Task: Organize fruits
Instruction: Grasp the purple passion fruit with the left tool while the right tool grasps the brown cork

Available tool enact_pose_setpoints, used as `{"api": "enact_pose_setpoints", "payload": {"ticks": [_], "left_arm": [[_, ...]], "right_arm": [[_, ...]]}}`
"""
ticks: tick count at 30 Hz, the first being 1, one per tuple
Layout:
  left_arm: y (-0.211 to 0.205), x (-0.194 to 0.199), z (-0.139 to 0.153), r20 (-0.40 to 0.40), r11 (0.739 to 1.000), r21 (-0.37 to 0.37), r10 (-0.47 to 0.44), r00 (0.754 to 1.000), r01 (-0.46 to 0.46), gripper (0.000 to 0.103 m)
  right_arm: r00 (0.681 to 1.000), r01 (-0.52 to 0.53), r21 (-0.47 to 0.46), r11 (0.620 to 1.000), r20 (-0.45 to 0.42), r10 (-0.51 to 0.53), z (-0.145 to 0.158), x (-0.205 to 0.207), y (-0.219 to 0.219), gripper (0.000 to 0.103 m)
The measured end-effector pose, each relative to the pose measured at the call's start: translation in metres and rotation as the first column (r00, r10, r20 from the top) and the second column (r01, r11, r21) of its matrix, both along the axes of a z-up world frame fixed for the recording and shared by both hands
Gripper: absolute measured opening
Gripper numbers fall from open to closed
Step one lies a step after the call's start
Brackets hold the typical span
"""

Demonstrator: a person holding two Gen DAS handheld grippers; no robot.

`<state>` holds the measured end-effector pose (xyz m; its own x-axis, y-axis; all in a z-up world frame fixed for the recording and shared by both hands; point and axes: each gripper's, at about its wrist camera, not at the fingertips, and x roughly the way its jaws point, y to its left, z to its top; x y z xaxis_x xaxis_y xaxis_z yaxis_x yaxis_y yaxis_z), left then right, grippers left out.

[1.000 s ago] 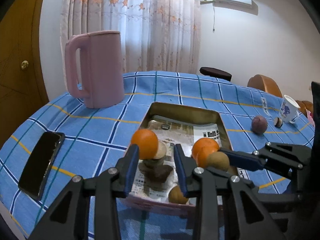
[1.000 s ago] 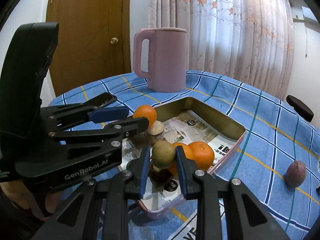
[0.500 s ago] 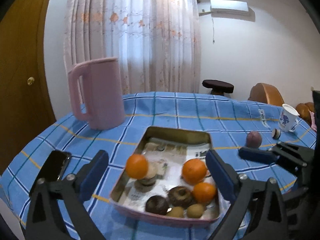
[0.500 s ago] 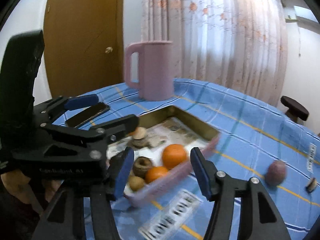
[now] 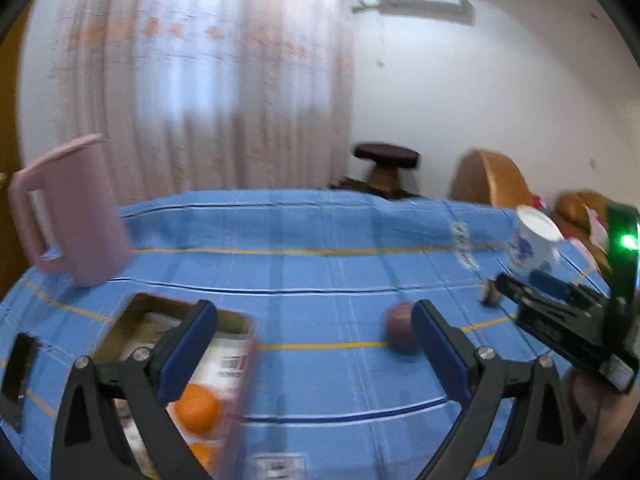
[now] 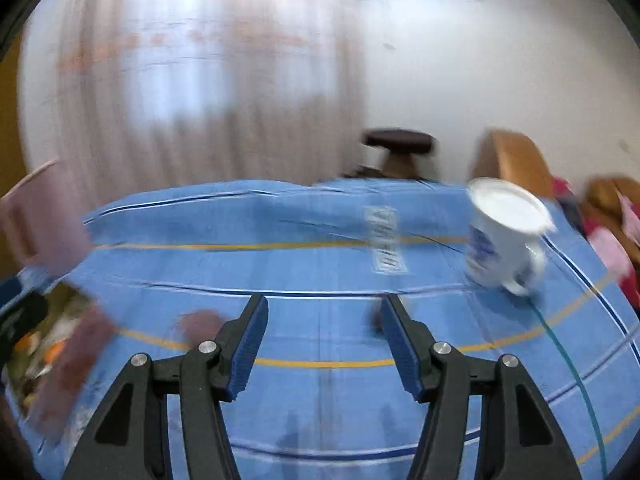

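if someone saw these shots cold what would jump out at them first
Probably the blue checked tablecloth filling both views, with the open left gripper and open right gripper spread wide over it, holding nothing. Next, the oranges in the tray at the lower left of the left wrist view, and a lone purple fruit out on the cloth by that gripper's right finger. The white mug stands far right; everything is motion-blurred.

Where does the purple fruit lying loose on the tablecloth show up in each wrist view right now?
Left wrist: the purple fruit sits right of centre, just inside the left gripper's right-hand finger.
Right wrist: the same fruit, blurred, lies left of centre, outside the right gripper's left-hand finger.
Shared landmark: the white mug at the far right of the blue tablecloth.
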<state>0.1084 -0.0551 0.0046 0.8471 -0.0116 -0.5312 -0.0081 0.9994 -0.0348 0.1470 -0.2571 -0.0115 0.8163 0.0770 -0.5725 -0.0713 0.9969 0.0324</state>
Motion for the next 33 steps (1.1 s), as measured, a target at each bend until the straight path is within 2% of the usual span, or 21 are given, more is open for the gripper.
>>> {"api": "enact_pose_setpoints", "payload": {"ticks": [3, 8, 9, 12, 13, 18, 21, 23, 24, 28, 33], "left_arm": [[-0.034, 0.026, -0.018, -0.073, 0.997, 0.021, -0.067, 0.995, 0.069, 0.099], [-0.070, 0.074, -0.057, -0.230, 0.988, 0.064, -0.123, 0.965, 0.141, 0.088], [-0.072, 0.081, -0.064, -0.256, 0.987, 0.063, -0.126, 0.959, 0.146, 0.083], [-0.072, 0.095, -0.078, -0.306, 0.988, 0.033, -0.136, 0.942, 0.153, 0.056], [-0.072, 0.097, -0.079, -0.309, 0.987, 0.012, -0.151, 0.939, 0.162, 0.053], [-0.057, 0.101, -0.077, -0.279, 0.990, -0.019, -0.141, 0.950, 0.141, 0.053], [-0.048, 0.103, -0.077, -0.279, 0.991, -0.059, -0.135, 0.951, 0.123, 0.053], [-0.044, 0.099, -0.075, -0.263, 0.992, -0.062, -0.127, 0.957, 0.114, 0.053], [-0.044, 0.096, -0.073, -0.251, 0.992, -0.055, -0.123, 0.960, 0.112, 0.053], [-0.043, 0.084, -0.067, -0.201, 0.993, -0.040, -0.118, 0.972, 0.113, 0.053], [-0.040, 0.077, -0.061, -0.157, 0.993, -0.022, -0.120, 0.980, 0.118, 0.053]], "right_arm": [[0.998, 0.055, 0.028, 0.998, -0.043, -0.054, -0.009, 0.013, -0.021, 0.060], [0.993, 0.087, 0.065, 0.994, -0.083, -0.081, -0.019, 0.028, -0.035, 0.060], [0.992, 0.091, 0.080, 0.993, -0.092, -0.083, -0.021, 0.031, -0.037, 0.060], [0.990, 0.090, 0.099, 0.991, -0.115, -0.078, -0.026, 0.040, -0.040, 0.060], [0.990, 0.089, 0.094, 0.992, -0.121, -0.078, -0.030, 0.044, -0.038, 0.060], [0.981, 0.078, 0.080, 0.994, -0.183, -0.062, -0.046, 0.063, -0.035, 0.060], [0.976, 0.070, 0.093, 0.993, -0.211, -0.049, -0.050, 0.073, -0.034, 0.045], [0.975, 0.067, 0.088, 0.994, -0.216, -0.047, -0.051, 0.076, -0.034, 0.042], [0.974, 0.063, 0.093, 0.994, -0.222, -0.041, -0.052, 0.076, -0.034, 0.036], [0.978, 0.041, 0.114, 0.993, -0.208, -0.017, -0.051, 0.073, -0.035, 0.036], [0.989, -0.028, 0.117, 0.993, -0.144, 0.045, -0.043, 0.053, -0.022, 0.036]]}}
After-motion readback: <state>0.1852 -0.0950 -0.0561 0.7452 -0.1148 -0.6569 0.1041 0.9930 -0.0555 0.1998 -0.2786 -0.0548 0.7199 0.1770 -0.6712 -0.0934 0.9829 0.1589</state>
